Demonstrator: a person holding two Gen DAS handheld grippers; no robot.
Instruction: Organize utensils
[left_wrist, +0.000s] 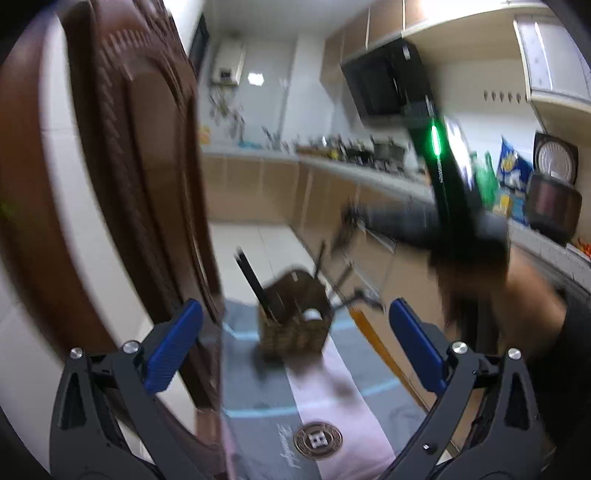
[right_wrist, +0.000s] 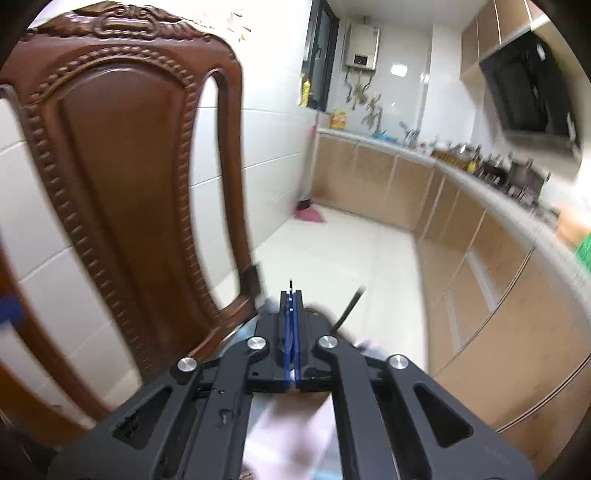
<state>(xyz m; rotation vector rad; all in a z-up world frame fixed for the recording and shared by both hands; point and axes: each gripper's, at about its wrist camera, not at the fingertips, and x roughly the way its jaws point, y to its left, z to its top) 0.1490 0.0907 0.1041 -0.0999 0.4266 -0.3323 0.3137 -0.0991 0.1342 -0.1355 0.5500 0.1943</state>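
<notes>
In the left wrist view a wicker basket stands on the table runner, with dark chopsticks leaning out of it and something white inside. My left gripper is open, its blue pads wide apart on either side of the basket and nearer to me. My right gripper hovers blurred above and right of the basket, and a thin utensil hangs below it. In the right wrist view my right gripper is shut on that thin utensil, whose dark tip pokes out past the pads.
A carved wooden chair stands close on the left. The table's wooden edge runs on the right. A kitchen counter with cookware and a rice cooker lines the far right. Pale tiled floor lies beyond.
</notes>
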